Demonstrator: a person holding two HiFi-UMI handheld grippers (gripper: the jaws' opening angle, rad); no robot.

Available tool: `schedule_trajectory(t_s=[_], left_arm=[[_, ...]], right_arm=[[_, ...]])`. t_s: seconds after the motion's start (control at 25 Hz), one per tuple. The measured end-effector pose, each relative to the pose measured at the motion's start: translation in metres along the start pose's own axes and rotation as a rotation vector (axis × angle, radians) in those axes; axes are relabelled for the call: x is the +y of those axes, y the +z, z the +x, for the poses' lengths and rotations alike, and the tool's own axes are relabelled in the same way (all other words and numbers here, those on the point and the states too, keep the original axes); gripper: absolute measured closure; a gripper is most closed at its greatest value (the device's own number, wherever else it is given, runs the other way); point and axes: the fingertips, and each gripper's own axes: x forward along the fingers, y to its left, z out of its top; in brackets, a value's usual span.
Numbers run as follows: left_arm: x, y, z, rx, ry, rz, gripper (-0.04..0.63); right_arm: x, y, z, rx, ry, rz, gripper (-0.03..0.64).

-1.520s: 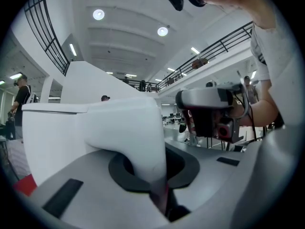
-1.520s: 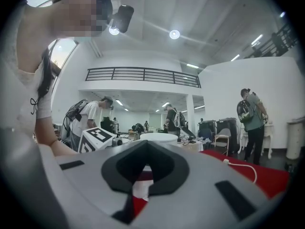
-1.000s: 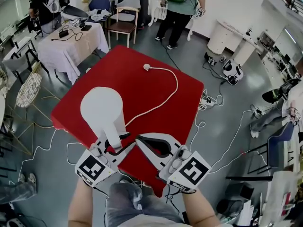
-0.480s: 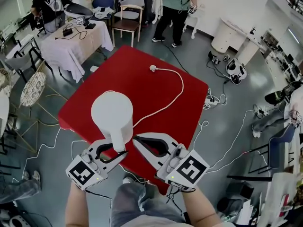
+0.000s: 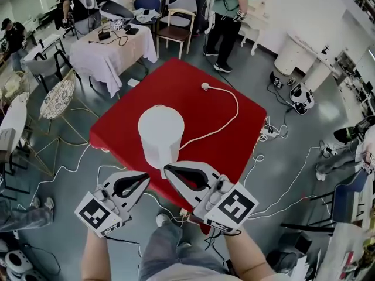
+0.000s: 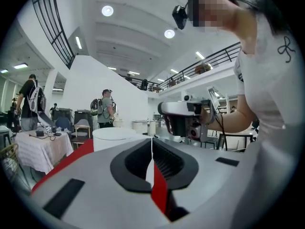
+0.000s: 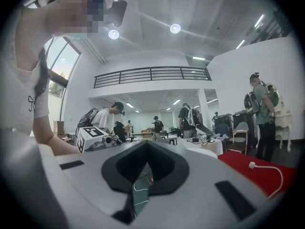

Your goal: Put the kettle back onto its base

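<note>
The white kettle [image 5: 160,134] stands upright on the red table [image 5: 193,107], its handle turned toward me. Its base is hidden beneath it; a white cord [image 5: 225,117] runs out from under it. My left gripper [image 5: 146,178] hangs off the table's near edge, left of the handle and apart from it. Its jaws are closing, almost together, with nothing between them. In the left gripper view those jaws [image 6: 152,149] meet in front of the kettle's lid [image 6: 114,133]. My right gripper [image 5: 166,168] is shut and empty beside the handle's lower end, and its own view shows the same [image 7: 147,151].
The cord ends in a plug [image 5: 205,86] lying on the far part of the table. A white-clothed table [image 5: 111,51], a chair [image 5: 176,31] and standing people [image 5: 225,7] are behind it. A wire chair [image 5: 55,98] is at left. Cables trail over the floor [image 5: 275,180].
The left gripper was shut on the kettle's handle, then opened, drew back toward me and closed empty. The kettle stays standing on the table. Both grippers rose a little.
</note>
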Motion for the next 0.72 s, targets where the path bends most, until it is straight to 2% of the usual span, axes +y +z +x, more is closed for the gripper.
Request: schedule_trajectory(t_s=[0.16,0.36,0.52,0.72], left_arm=[[-0.022,0.026,-0.022,-0.049,0.028,-0.008,0.584],[-0.057,0.057,-0.051,-0.082,0.111,0.039,0.584],[-0.084,0.075,-0.077,-0.115,0.156,0.022,0.586],[-0.108,0.086,-0.105,-0.116,0.211,0.029,0.586]], right_arm=[[0.03,0.013,-0.007,-0.012,0.026,-0.011,0.611],[0.071,0.023,-0.03,-0.025,0.048,-0.019,0.611],[0.107,0.027,-0.047,-0.027,0.063,-0.02,0.611],[0.145,0.027,-0.059,-0.022,0.075,-0.044,0.611]])
